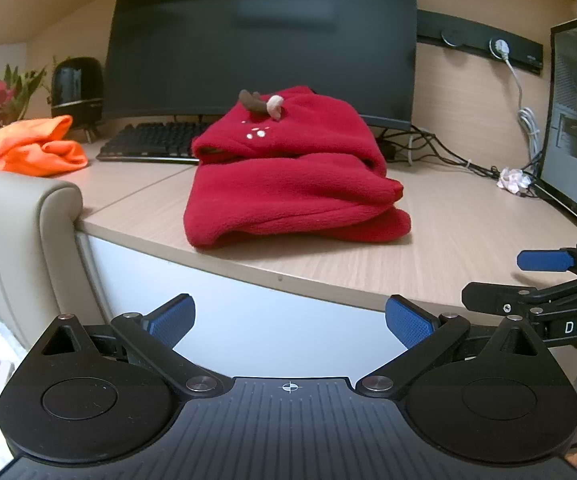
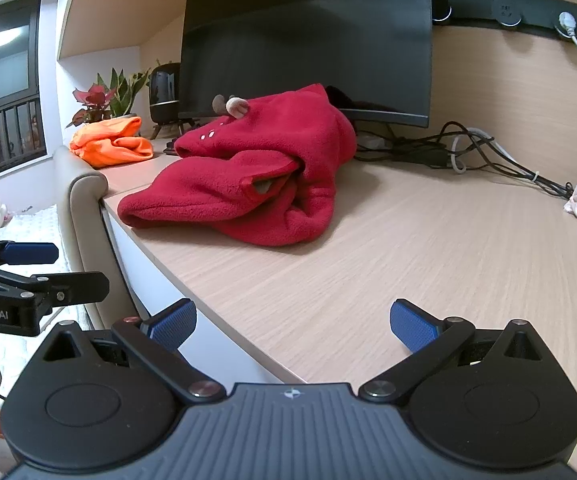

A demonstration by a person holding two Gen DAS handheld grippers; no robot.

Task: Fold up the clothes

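Two low wrist views from the desk [image 1: 428, 264] front edge, apparently side by side, sharing the red garment [image 1: 288, 176].

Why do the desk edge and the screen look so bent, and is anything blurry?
Left wrist view: the fisheye lens bows the desk edge and the monitor, whose dark screen shows a smeared reflection; the red fleece garment is sharp. Right wrist view: the same bending, corners cut to black, soft even light and faint shadows.

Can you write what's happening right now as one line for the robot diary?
step: fold clothes | left tongs: open, empty | right tongs: open, empty | red fleece: folded on desk, untouched | orange cloth: bunched, far left
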